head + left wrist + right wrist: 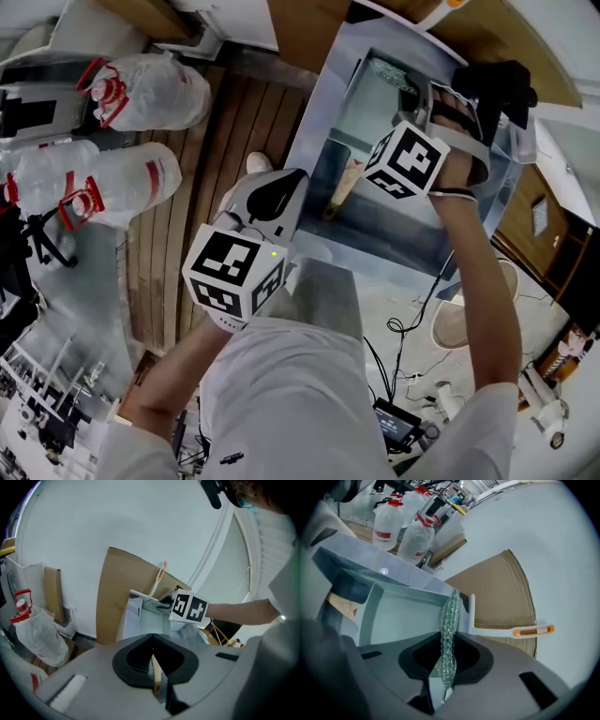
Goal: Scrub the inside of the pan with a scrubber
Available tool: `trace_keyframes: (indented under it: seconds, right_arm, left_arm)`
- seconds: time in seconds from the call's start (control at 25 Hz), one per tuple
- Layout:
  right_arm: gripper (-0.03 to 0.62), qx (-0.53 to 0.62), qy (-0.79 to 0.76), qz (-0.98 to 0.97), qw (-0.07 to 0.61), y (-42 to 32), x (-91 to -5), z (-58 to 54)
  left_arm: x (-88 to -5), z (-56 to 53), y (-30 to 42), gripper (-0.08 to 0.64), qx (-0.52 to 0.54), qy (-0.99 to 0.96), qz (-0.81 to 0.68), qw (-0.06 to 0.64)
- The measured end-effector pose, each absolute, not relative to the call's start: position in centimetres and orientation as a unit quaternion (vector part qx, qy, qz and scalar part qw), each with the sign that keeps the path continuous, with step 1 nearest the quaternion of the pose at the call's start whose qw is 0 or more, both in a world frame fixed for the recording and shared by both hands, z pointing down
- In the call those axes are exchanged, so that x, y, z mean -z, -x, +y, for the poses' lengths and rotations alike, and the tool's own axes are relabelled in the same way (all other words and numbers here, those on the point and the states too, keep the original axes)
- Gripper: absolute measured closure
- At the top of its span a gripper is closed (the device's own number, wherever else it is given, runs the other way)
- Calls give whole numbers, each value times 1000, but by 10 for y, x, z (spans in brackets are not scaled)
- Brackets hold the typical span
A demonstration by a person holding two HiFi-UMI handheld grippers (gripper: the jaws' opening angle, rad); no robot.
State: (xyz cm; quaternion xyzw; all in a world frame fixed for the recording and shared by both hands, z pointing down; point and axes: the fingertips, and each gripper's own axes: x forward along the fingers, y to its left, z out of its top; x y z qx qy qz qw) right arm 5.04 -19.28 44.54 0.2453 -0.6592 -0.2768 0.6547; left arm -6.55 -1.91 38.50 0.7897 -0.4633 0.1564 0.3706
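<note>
Left claw [153,651] was clamped tight on the slim wooden handle [156,679] of the one pan [401,616], which was rectangular, pale and smooth-walled. Right claw [445,667] pinched a single scrubber [450,620], a flat, floppy piece of glittery green mesh, its tip up at the pan's far wall. Two clear plastic jugs [150,91] with red caps sat well apart from the pan.

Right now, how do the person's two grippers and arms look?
The left gripper and the right gripper both have pale grey shells with black pads at the jaws. Each carries a white cube printed with black square markers. The person wears white short sleeves.
</note>
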Motion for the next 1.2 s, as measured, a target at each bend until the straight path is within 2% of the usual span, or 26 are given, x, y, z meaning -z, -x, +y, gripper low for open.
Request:
trace_keyframes:
  seconds: [0.44,1.2]
  right_arm:
    - [537,257,-160,-671,677,-39,-489,-144]
    - [541,85,-56,-729,677,-26,-528,-72]
  left_arm:
    - [-388,-21,69,555,-157,-786,-467,374]
    - [-393,-9,69,555,-158,-784,-467,379]
